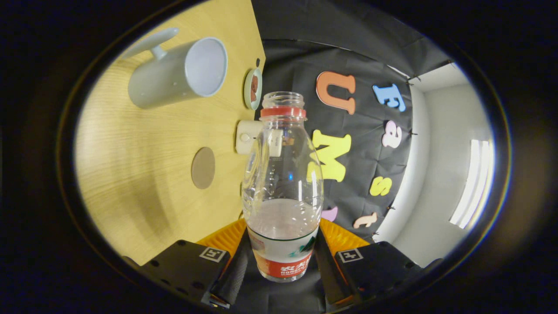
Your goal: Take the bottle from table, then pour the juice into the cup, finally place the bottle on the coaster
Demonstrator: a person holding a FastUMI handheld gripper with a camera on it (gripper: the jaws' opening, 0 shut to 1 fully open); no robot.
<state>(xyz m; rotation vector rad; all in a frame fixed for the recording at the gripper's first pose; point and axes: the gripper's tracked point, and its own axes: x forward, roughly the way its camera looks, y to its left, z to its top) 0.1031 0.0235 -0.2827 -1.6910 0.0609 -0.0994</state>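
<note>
A clear plastic bottle with a red neck ring, no cap and a little pale pink juice stands between my fingers, held by its labelled lower part. My gripper is shut on it, one finger pressing each side. The whole view is rolled, so the wooden table appears as a wall beside the bottle. A pale grey cup with a long handle stands on that table, beyond the fingers, its mouth turned toward the bottle's neck. A round brown coaster lies on the table between the cup and the fingers.
A small cream box with a button sits on the table just behind the bottle's shoulder. A little round dish with something brown in it lies near the table's far edge, beside the cup. Black cloth wall rises past that edge.
</note>
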